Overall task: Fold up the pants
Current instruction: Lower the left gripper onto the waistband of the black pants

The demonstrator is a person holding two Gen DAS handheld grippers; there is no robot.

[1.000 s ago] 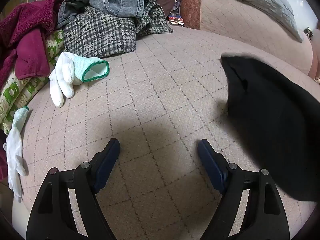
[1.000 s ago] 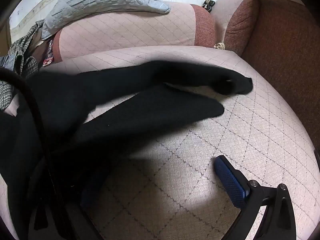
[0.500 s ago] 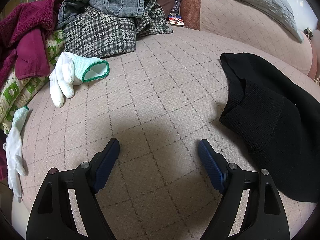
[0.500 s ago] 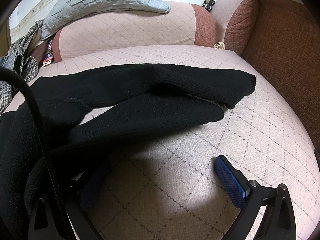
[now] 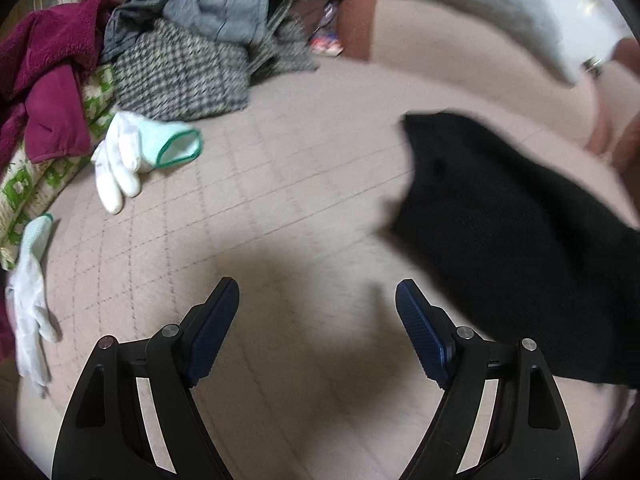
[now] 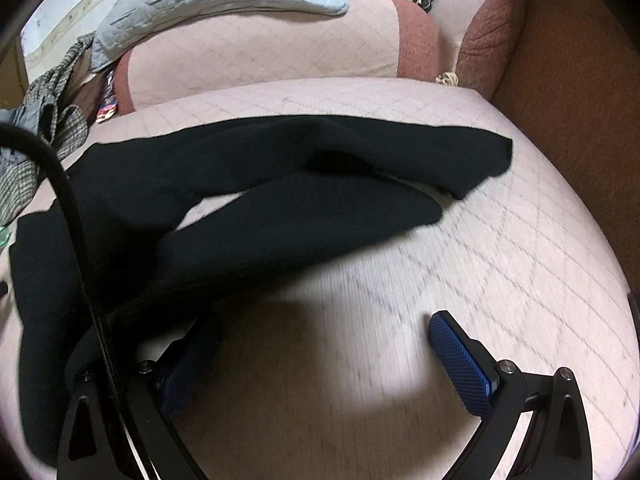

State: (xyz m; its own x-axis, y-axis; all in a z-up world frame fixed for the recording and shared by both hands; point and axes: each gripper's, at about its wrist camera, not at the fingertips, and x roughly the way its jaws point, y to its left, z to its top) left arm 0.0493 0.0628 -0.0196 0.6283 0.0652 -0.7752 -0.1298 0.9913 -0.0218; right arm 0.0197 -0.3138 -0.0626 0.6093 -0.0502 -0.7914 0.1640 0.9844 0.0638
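Both grippers, left [image 5: 317,332] and right [image 6: 324,364], spread wide, holding nothing. Black pants [image 6: 280,196] sprawled on sofa [image 6: 520,240]; best flatten legs together, then pinch waistband.

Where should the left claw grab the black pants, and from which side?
Grip the black pants at the waist corner, the end nearest the left claw. Come in from its right, low along the sofa: that edge lies free on the cushion, and the jaws are already open.
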